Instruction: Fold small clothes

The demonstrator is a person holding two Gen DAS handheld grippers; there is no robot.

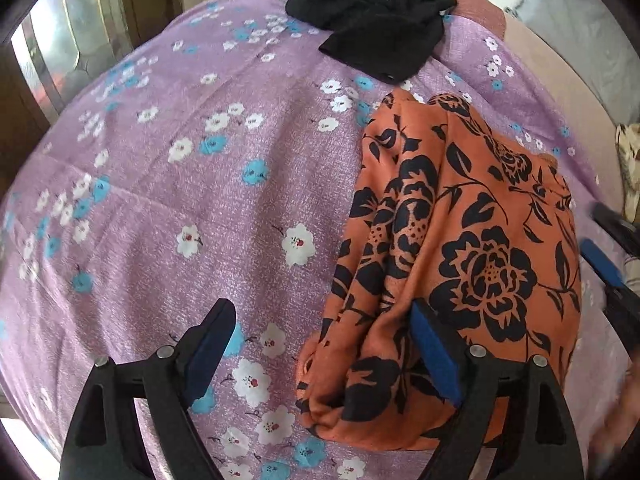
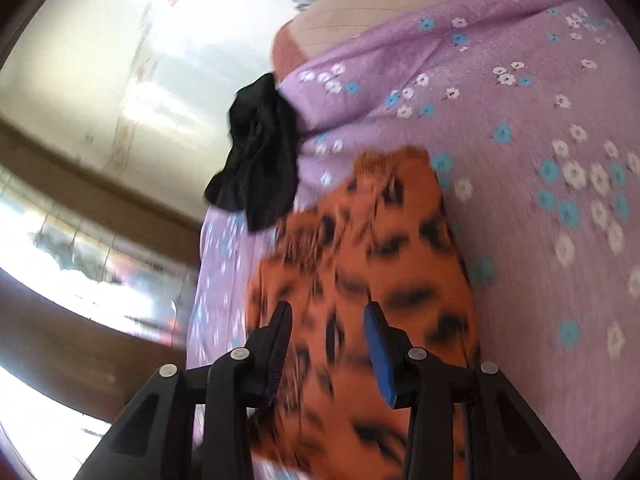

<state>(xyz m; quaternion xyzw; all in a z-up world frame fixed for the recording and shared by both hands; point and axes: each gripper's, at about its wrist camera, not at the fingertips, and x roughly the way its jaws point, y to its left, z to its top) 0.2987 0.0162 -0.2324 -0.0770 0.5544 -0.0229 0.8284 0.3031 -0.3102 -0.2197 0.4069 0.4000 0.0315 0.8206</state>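
Lilac bedsheet (image 1: 168,208) with white and blue flowers spread under and ahead of fingers, creased in lines. Pinkish mattress edge (image 1: 560,92) bare beyond sheet, far right of fingers. Dark wood frame (image 2: 92,168) left of fingers, glass panes (image 2: 100,256) in it glaring with daylight. Pale wall (image 2: 120,48) above, washed out, blurred.

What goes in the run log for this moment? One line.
orange floral garment: partly folded on purple sheet | black garment: bunched, far edge | left gripper: open | right gripper: open over orange cloth
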